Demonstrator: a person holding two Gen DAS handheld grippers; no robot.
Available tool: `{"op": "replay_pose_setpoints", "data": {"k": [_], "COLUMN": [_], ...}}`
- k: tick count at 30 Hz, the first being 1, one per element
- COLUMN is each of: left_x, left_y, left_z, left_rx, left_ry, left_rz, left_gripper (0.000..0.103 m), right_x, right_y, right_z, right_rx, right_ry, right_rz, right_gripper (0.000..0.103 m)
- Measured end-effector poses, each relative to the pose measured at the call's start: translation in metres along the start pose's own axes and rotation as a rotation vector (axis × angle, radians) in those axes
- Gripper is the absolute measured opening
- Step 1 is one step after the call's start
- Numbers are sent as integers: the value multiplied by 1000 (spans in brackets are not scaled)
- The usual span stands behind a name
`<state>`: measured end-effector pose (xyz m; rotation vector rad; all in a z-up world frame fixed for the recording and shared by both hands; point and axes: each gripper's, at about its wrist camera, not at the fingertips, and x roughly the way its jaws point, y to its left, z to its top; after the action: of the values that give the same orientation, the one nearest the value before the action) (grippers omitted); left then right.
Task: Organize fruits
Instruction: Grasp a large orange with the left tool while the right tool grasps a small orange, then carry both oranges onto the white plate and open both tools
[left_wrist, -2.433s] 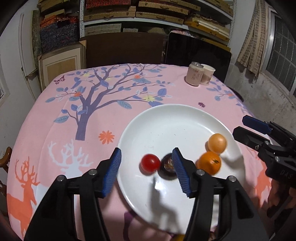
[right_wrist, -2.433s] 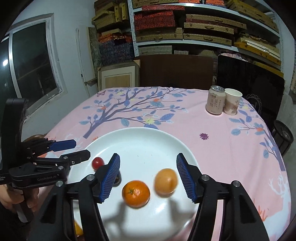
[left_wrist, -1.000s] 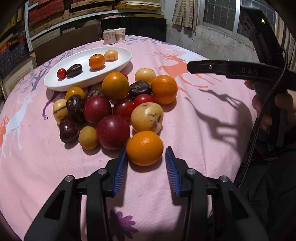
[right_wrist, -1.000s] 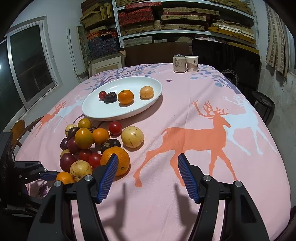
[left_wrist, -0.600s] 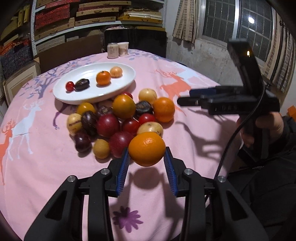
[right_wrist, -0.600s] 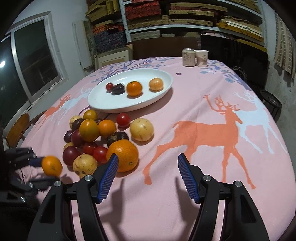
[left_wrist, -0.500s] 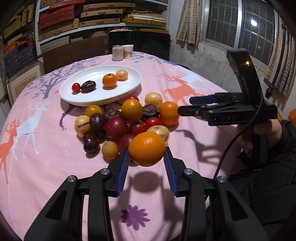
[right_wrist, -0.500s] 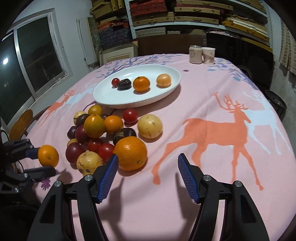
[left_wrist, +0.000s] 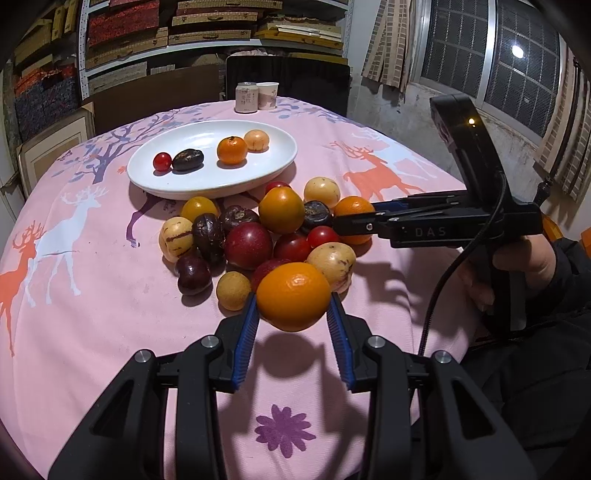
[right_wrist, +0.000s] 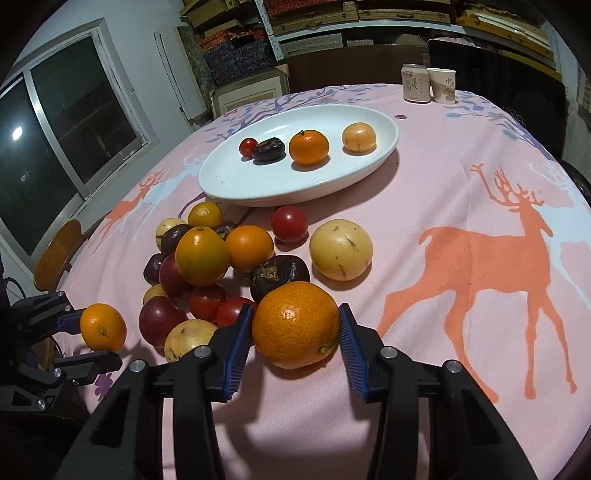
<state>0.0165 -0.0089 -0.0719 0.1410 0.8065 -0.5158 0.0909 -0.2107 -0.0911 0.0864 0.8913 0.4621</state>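
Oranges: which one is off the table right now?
The small orange clamped in the left gripper, lifted with its shadow below. The big orange between the right gripper's fingers looks still resting on the cloth.

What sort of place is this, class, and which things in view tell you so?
Probably a home dining table in a storage room: a pink deer tablecloth, a white plate of fruit, and shelves stacked with flat boxes.

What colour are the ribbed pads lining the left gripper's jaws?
Blue, on black arms; the pads show best in the left wrist view, clamping the orange.
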Motion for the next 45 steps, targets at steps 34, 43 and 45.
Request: {"op": "replay_pose_setpoints", "data": {"k": [34, 43, 45], "left_x": [15, 87, 110], "left_y": [57, 107, 120], "left_z": [117, 187, 197], "left_rx": [-17, -67, -84], "left_ry": [-113, -70, -43], "left_rz": [188, 213, 216], "left_gripper": [37, 37, 37], "right_x": [-61, 20, 46], "right_y": [-11, -11, -12], "right_z": [102, 177, 191], "right_rx": [-44, -56, -58], "right_ry": [-226, -152, -122], "right_rz": [-51, -56, -65], "right_gripper": [45, 45, 45]}}
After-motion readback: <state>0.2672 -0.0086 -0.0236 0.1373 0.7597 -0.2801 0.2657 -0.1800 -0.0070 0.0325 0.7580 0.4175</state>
